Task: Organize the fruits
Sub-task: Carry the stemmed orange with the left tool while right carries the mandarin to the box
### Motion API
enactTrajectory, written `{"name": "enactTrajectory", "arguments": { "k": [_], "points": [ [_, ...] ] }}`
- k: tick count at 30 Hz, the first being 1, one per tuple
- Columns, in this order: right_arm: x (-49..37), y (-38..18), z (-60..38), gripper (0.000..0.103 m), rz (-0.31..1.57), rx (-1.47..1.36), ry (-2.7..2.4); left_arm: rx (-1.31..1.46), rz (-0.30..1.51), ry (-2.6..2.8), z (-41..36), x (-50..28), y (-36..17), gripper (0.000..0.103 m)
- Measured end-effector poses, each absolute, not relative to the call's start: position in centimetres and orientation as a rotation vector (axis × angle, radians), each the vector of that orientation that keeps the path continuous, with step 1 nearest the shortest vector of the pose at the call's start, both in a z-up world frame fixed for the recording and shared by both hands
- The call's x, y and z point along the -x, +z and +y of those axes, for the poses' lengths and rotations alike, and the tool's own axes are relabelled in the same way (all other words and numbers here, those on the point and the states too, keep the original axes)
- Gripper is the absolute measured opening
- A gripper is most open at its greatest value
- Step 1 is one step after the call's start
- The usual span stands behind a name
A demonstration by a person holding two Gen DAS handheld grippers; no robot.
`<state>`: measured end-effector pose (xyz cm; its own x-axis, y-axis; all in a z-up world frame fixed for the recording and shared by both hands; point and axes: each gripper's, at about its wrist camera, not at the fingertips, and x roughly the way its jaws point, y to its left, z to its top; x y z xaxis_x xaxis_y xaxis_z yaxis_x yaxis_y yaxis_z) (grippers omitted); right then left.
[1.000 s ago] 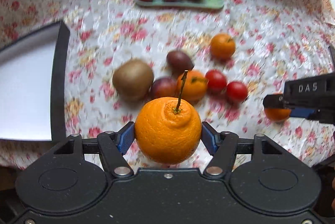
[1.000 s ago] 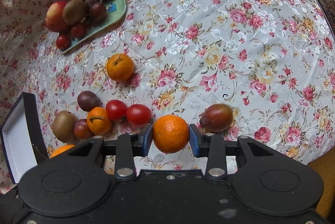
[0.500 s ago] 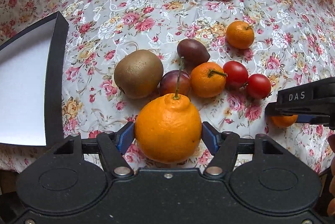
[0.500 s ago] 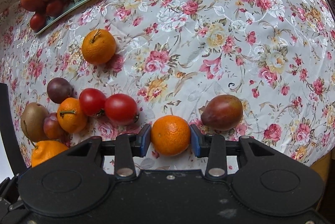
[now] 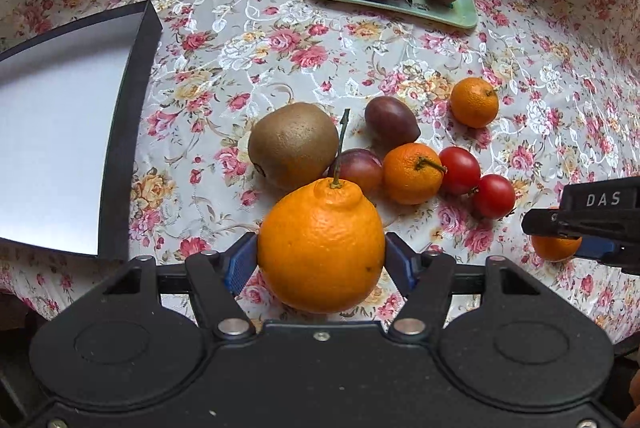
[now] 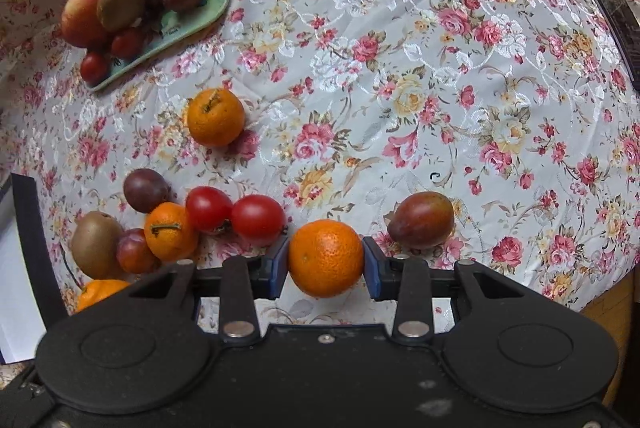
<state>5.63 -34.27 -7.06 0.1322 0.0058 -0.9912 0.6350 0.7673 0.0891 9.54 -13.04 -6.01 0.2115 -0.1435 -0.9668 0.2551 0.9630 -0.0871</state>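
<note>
Left gripper (image 5: 321,260) pinching large stemmed orange (image 5: 321,248), low over near worktop (image 5: 280,40) edge. Right gripper (image 6: 326,264) pinching small tangerine (image 6: 326,258), plum (image 6: 421,219) just right of it. Loose cluster beyond: kiwi (image 5: 293,144), tomatoes (image 5: 460,170). Tray (image 5: 464,14) of fruit at far side. Black box (image 5: 124,148) at left.

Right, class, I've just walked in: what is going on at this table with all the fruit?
A person holds two grippers over a flowered tablecloth. The left gripper is clamped on a large stemmed orange, and the right gripper on a smaller mandarin. Loose fruit lies ahead: a kiwi, plums, mandarins and two tomatoes. A green tray at the far side already carries a pile of fruit. An open dark box sits to the left.
</note>
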Motion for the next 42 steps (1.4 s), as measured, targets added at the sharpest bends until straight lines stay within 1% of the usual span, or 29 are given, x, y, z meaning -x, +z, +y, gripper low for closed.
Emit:
{"name": "enactTrajectory", "arguments": {
  "k": [5,9,15,26,30,42],
  "points": [
    [-6.5,-4.0,-33.1,0.039,1.292,-0.594,-0.447,-0.023,1.249,-0.269,-11.1,-10.1,-3.2,0.068],
    [-7.7,-2.0,-30.4,0.039,1.233,-0.545,-0.411,0.0,1.157,-0.223,-8.6,-10.7,-0.7,0.068],
    [-9.2,-2.2,-24.4,0.039,1.191,-0.407,-0.352,0.047,1.094,-0.078,-2.9,-12.7,1.1,0.068],
    [-9.8,-3.6,-12.0,0.039,1.21,-0.382,-0.176,0.103,1.091,0.149,7.4,-14.8,1.0,0.068],
    [-10.9,-2.9,-8.0,0.039,1.226,-0.336,-0.148,0.156,1.11,0.166,10.4,-14.9,0.8,0.068],
    [-13.6,0.6,-0.7,0.039,1.176,-0.183,-0.118,0.231,1.142,0.194,14.3,-15.4,-0.2,0.068]
  ]
}}
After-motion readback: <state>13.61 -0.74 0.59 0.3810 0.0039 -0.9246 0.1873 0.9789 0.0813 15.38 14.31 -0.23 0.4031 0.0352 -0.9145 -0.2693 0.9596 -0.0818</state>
